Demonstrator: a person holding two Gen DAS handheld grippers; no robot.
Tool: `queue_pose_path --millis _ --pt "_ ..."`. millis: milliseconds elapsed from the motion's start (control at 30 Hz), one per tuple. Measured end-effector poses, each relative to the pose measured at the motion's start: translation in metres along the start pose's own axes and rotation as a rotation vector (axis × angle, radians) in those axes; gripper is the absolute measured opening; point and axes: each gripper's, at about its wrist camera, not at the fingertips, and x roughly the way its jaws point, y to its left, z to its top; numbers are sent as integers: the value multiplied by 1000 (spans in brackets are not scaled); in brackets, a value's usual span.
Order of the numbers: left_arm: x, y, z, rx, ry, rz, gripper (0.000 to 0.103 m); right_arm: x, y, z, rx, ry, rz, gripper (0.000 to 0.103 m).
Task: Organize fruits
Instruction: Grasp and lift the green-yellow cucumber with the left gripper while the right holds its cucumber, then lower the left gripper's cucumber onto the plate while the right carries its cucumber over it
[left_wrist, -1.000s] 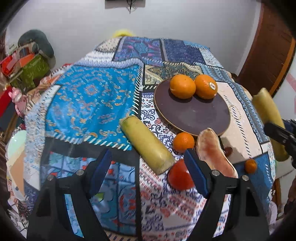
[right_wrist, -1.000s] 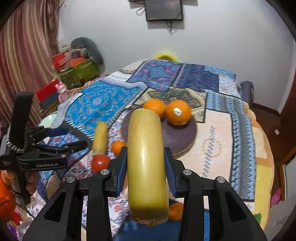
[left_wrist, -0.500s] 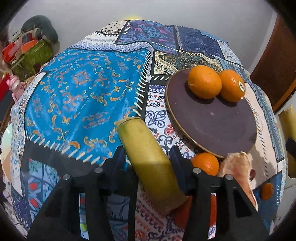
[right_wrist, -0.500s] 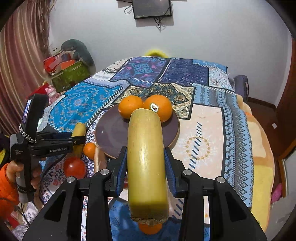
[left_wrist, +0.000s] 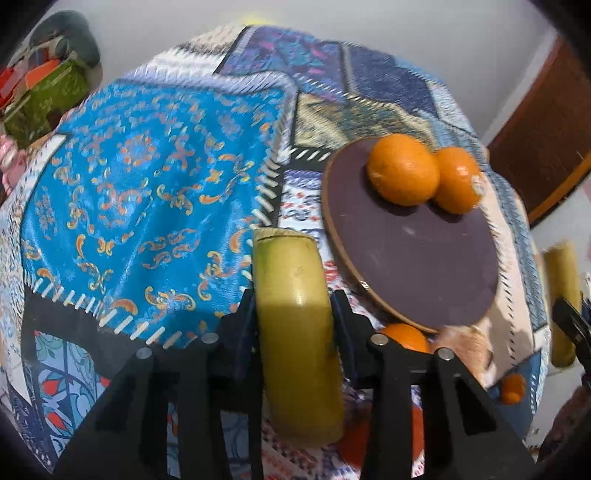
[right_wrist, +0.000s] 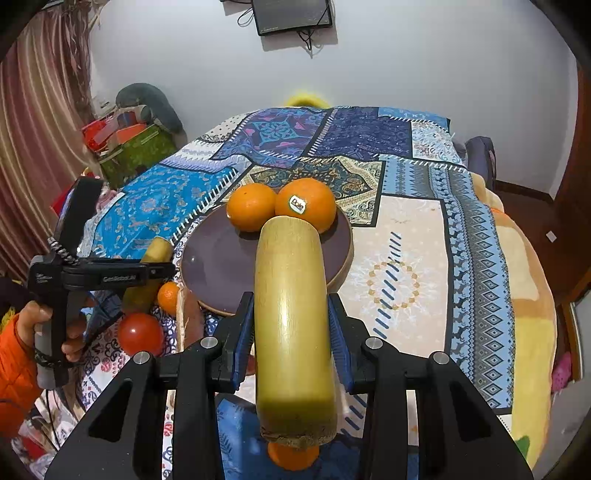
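While the left tongs (left_wrist: 293, 314) are clamped on a yellow-green cane piece (left_wrist: 295, 332), the left wrist view shows that piece running forward between the two fingers, its far end cut flat with a paler rim and a green tinge near the top, its skin smooth and glossy. Ahead and to the right of the tongs lies a round dark plate (left_wrist: 413, 258) on the patterned bedspread (left_wrist: 147, 192), with two oranges (left_wrist: 402, 170) touching each other at its far edge. Just right of the tongs, partly under the plate's near rim, sits a small orange (left_wrist: 404, 338); a tinier one (left_wrist: 512, 387) lies farther right. At the far right edge a second cane piece (left_wrist: 561, 295) shows, blurred.

From the right wrist view, the right tongs (right_wrist: 291, 332) are closed on a thick cane piece (right_wrist: 293, 325), pale yellow, smooth with a bright sheen down its length and a rough fibrous near end. Its far end overlaps the plate (right_wrist: 221, 269) ahead, where the two oranges (right_wrist: 251, 206) sit; the right one bears a sticker. Left of the tongs a hand (right_wrist: 55, 332) grips the other tool, and near it lie a red tomato (right_wrist: 140, 334) and a small orange (right_wrist: 168, 293). Another orange (right_wrist: 291, 456) peeks out below the held piece.
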Motion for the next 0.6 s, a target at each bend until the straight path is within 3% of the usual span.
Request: queue_pose_path --millis 233,600 --pt "-48 -26 -10 138 -107 35 37 -5 4 4 -14 -9 -6 35" --pt "-104 -50 -2 175 -231 -10 36 -18 6 13 -21 -45 -10 35"
